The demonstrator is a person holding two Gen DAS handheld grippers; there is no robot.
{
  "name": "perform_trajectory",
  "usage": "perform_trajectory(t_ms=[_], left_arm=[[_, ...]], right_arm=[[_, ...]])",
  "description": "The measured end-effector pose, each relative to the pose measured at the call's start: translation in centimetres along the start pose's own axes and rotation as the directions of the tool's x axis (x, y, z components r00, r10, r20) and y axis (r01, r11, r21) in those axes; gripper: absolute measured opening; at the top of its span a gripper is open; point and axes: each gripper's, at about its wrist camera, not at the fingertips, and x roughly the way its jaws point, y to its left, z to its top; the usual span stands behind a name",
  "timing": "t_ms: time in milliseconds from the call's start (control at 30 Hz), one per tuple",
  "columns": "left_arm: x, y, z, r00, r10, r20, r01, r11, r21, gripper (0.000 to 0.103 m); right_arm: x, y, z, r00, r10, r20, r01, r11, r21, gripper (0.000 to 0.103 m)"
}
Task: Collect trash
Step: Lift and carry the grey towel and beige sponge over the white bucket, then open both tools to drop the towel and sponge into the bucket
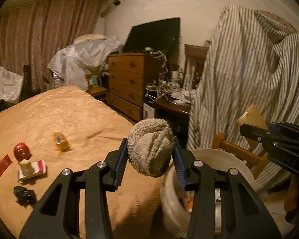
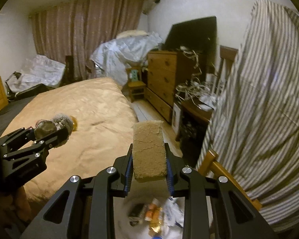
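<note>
Left claw [image 1: 150, 155] is clamped on a balled beige knitted sock [image 1: 151, 149], raised over a white plastic bin [image 1: 219, 155] beside the bed [image 1: 69, 115]. Right claw [image 2: 149, 167] is held level, gripping a tan rectangular sponge block [image 2: 149, 151] above the bin's litter.

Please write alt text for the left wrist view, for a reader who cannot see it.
The left gripper is shut on a balled beige sock, held over the rim of a white bin beside a bed. Small litter lies on the tan bedspread, including a red box and a black wrapper.
</note>
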Motion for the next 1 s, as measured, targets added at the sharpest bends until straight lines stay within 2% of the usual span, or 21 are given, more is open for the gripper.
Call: perform_trajectory(t_ms=[167,300,433,567,733,1000], left_arm=[[2.3,-2.7,0.1,0.996,-0.063,-0.07,0.065,0.998,0.025,0.041],[4.5,-4.1,-0.4,0.983,-0.103,-0.15,0.109,0.994,0.028,0.041],[6.3,-5.2,-1.1,0.968,-0.127,-0.215,0.137,0.99,0.031,0.041],[7.7,-6.1,-1.4,0.954,-0.141,-0.264,0.158,0.986,0.044,0.041],[9.1,-6.9,-1.5,0.938,-0.155,-0.309,0.181,0.982,0.056,0.041],[10.5,-7.6,-1.7,0.926,-0.166,-0.338,0.196,0.979,0.056,0.041]], right_arm=[[1.6,-4.2,-0.8,0.997,-0.006,-0.082,0.01,0.999,0.046,0.028],[3.4,-6.4,-1.5,0.984,0.016,-0.178,-0.003,0.997,0.071,0.028],[5.8,-8.2,-2.4,0.956,0.048,-0.29,-0.024,0.996,0.084,0.028],[7.8,-8.6,-3.3,0.929,0.078,-0.361,-0.04,0.993,0.112,0.028],[9.5,-9.0,-4.6,0.904,0.102,-0.415,-0.045,0.988,0.146,0.028],[10.2,-8.7,-4.7,0.899,0.105,-0.426,-0.046,0.988,0.148,0.028]])
